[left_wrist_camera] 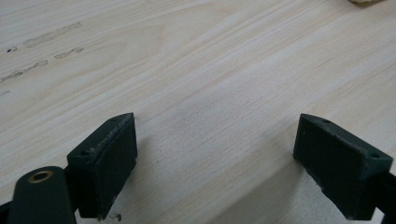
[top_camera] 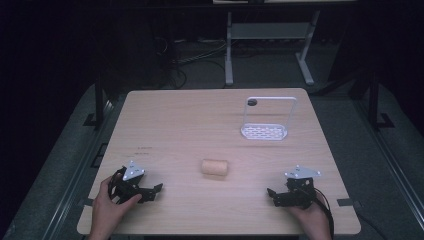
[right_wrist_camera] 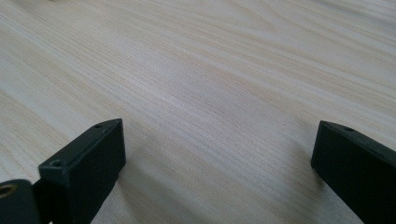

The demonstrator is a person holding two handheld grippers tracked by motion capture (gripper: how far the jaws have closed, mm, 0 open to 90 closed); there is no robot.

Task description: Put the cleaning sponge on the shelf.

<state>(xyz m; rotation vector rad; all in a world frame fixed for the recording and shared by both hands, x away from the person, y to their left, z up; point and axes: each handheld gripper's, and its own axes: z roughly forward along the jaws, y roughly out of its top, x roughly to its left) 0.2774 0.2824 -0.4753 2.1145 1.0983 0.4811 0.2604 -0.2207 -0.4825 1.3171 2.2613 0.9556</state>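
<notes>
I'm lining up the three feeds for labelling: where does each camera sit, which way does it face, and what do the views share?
High view: fixed above the person's side, looking forward and down on the table, rack and tan roll; both hands, left gripper and right gripper show.
Left gripper view: rides the left gripper, facing along its spread jaws over wood; the roll's edge shows at top right.
Right gripper view: rides the right gripper, facing over bare wood between spread jaws.
Shared: all show the table's wood grain.
</notes>
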